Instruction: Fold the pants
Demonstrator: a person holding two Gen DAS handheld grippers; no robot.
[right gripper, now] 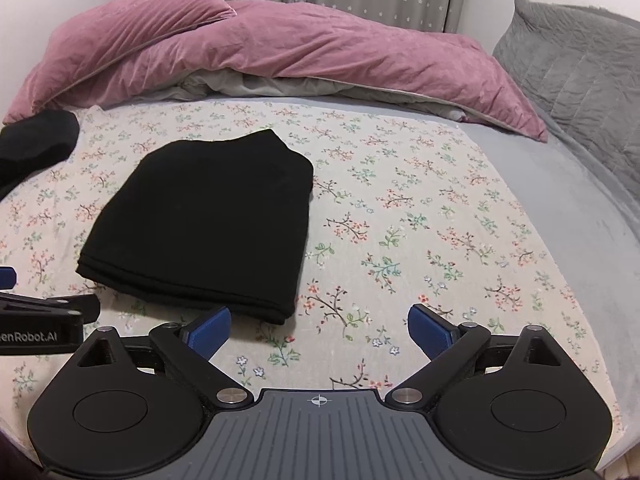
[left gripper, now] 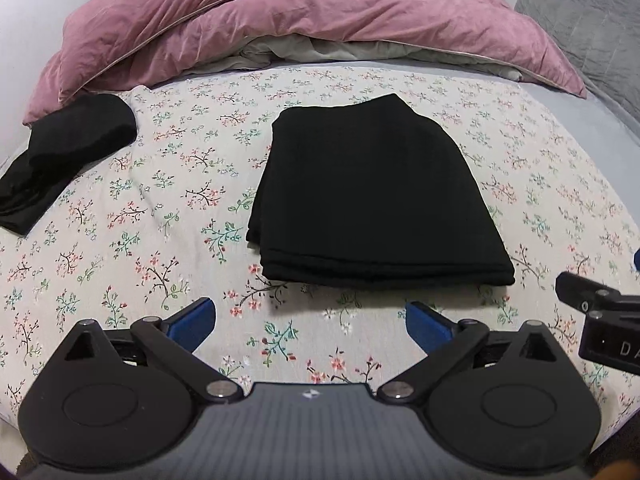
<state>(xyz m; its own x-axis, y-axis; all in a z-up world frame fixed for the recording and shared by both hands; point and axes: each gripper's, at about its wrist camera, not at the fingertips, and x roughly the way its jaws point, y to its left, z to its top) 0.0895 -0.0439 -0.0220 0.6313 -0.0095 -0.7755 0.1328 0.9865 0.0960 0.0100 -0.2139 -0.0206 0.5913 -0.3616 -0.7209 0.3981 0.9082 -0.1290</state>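
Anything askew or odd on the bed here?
The folded black pants lie neat and stacked. The only oddity is a crumpled black garment bunched at the far left against the pink duvet.

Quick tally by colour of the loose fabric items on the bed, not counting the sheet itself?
Black: 2 (folded pants, crumpled black garment)
Pink: 1 (duvet; it may include a separate pillow, cannot tell)
Grey: 1 (quilted pillow)
Total: 4
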